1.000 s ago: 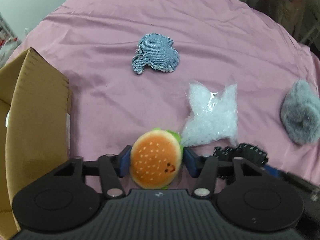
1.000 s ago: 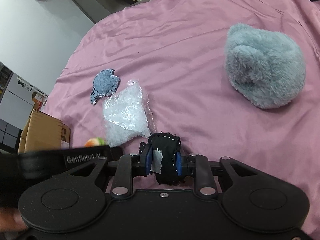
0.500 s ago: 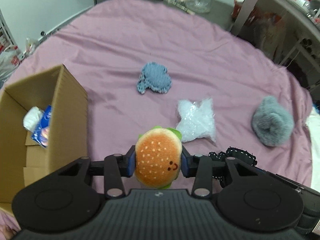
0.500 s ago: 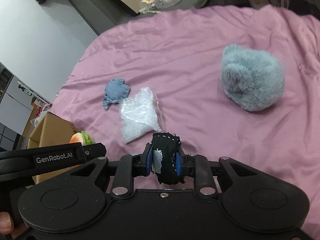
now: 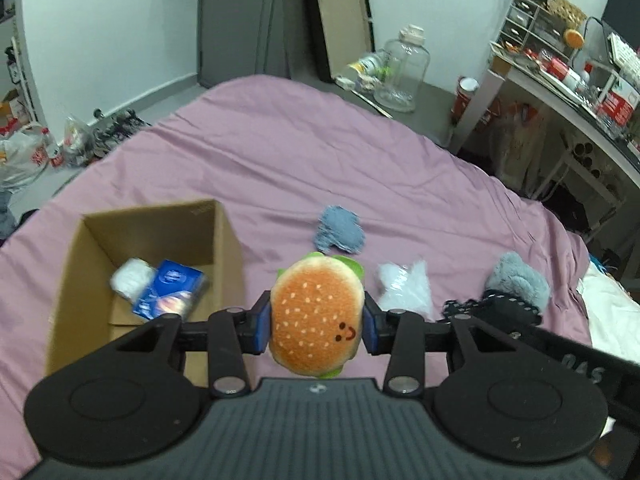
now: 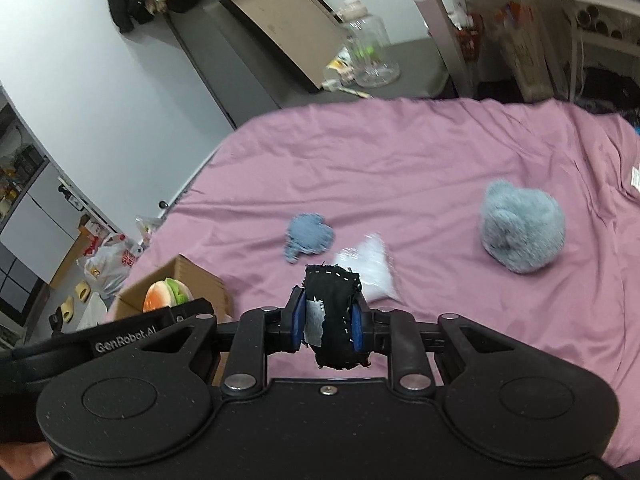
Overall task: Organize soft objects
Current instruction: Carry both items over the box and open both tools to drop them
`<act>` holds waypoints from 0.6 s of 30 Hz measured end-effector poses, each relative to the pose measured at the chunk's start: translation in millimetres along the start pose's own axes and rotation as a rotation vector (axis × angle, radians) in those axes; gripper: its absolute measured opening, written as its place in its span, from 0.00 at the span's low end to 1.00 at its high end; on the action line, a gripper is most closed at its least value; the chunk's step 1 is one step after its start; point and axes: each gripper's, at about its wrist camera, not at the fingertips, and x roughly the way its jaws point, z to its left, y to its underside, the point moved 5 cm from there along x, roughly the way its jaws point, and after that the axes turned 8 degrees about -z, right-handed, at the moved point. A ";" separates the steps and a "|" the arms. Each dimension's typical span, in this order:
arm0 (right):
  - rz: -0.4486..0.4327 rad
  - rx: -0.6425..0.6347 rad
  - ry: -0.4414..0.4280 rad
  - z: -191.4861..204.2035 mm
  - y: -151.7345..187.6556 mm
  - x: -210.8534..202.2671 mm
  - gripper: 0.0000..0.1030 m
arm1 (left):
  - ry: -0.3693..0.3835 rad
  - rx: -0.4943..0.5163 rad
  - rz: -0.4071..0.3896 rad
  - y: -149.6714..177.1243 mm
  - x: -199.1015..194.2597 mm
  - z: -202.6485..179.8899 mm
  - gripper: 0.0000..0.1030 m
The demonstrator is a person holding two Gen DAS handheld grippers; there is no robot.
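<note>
- Left gripper (image 5: 317, 322) is clamped on the burger plush (image 5: 316, 314), held in the air above the bed (image 5: 280, 152) just to the right of the cardboard box (image 5: 228, 248); the right gripper (image 6: 329, 322) is closed on a black fabric piece (image 6: 334, 312), also lifted clear of the sheet.
- Judging from the task, the step in hand is carrying both soft things to the box, which already holds a white bundle (image 5: 130, 282) and a blue packet (image 5: 172, 294).
- Bring the burger plush fully over the box opening before letting go; right now it looks to sit beside the near wall, not over the inside.
- Lower it below the rim first, since a round plush could bounce or roll off the edge.
- Take the two drops in turn, so the grippers do not crowd each other over the narrow opening.
- Remaining on the bed, well apart from the box: a grey furry ball (image 6: 520, 234), a clear crinkly bag (image 6: 370, 266) and a denim patch (image 6: 308, 236).
- Small point: the black fabric piece hangs loose below the pads and may snag on the box wall.
</note>
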 end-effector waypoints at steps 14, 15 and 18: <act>-0.053 -0.062 -0.035 72.1 0.2 -8.8 0.22 | -0.018 -0.106 -0.006 -2.6 -12.3 73.5 0.41; -0.052 -0.062 -0.039 76.3 1.4 -7.3 0.22 | -0.022 -0.116 -0.005 -3.0 -12.2 78.5 0.41; -0.050 -0.068 -0.046 89.0 5.1 -3.9 0.22 | -0.027 -0.150 0.002 -5.2 -11.6 95.7 0.41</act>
